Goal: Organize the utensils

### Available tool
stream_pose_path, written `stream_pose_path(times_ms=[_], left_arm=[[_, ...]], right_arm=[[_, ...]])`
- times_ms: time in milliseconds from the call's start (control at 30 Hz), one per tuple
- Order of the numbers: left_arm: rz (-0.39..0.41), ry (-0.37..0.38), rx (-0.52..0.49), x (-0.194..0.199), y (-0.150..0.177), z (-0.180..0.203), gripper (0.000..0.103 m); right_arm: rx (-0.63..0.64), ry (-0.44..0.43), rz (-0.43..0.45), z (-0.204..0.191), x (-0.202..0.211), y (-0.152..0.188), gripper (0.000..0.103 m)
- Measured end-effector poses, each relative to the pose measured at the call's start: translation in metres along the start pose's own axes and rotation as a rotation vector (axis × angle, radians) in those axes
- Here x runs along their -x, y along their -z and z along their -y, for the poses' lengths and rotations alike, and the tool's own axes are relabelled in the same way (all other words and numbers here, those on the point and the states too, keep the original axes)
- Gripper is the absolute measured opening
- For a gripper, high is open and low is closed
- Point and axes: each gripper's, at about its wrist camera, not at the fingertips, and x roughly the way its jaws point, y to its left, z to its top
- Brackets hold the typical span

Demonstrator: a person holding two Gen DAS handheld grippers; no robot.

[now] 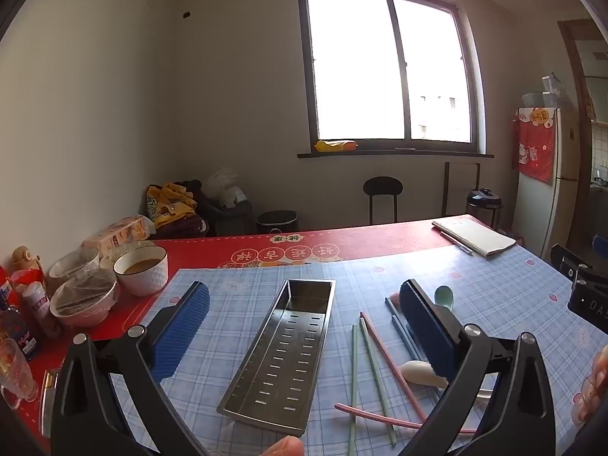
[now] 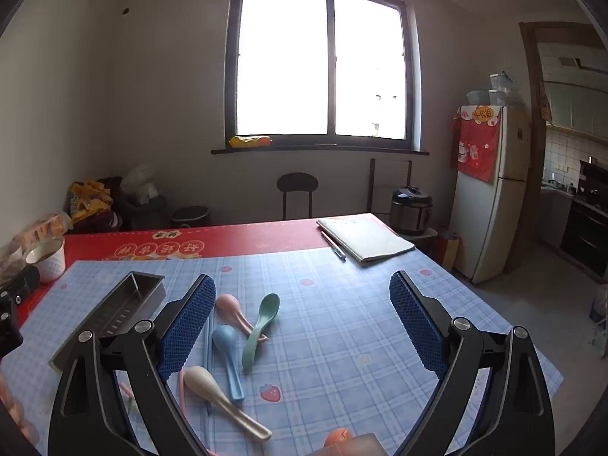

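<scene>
An empty perforated steel utensil tray [image 1: 283, 349] lies on the blue checked tablecloth between my left gripper's [image 1: 304, 306] open fingers. To its right lie green chopsticks [image 1: 370, 370], pink chopsticks [image 1: 391, 366] and blue chopsticks [image 1: 401, 328]. In the right wrist view, a pink spoon [image 2: 233, 311], a green spoon [image 2: 260, 328], a blue spoon [image 2: 228, 357] and a beige spoon [image 2: 224, 401] lie between the open fingers of my right gripper [image 2: 302, 290]. The tray [image 2: 114, 313] is at its left. Both grippers are empty and above the table.
Several bowls [image 1: 142, 268] and bottles crowd the table's left edge on a red mat [image 1: 304, 247]. A notebook [image 2: 364, 239] with a pen [image 2: 334, 245] lies at the far right corner. A fridge [image 2: 490, 190] stands to the right.
</scene>
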Motion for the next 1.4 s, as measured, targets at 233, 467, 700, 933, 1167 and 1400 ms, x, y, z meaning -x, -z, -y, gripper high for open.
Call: stream_pose_path(times_ms=[233,467,700,933,1167,1400], left_arm=[[-0.002,0.008,-0.004,0.0006,0.0003,0.0003,0.098],[0.004,0.009,-0.009,0.0015,-0.0005,0.0016,0.098],[0.012,0.007,-0.017,0.004,-0.0011,0.003,0.098],[0.015,0.005,-0.017,0.0046,-0.0025,0.0029,0.098],[0.016,0.006,-0.017,0.0055,-0.0031,0.0025,0.098],[0.017,0.006,-0.018,0.0062,-0.004,0.0027,0.098]], right_arm=[[0.003,0.007,0.004,0.0006,0.0004,-0.0005,0.09],[0.004,0.007,0.007,0.0028,-0.0009,0.0031,0.09],[0.006,0.006,0.007,0.0003,0.0004,0.0017,0.09],[0.003,0.009,0.007,0.0012,0.0026,-0.0009,0.09],[0.003,0.011,0.008,0.0007,0.0028,-0.0011,0.09],[-0.001,0.015,0.01,0.0017,0.0044,-0.0021,0.09]])
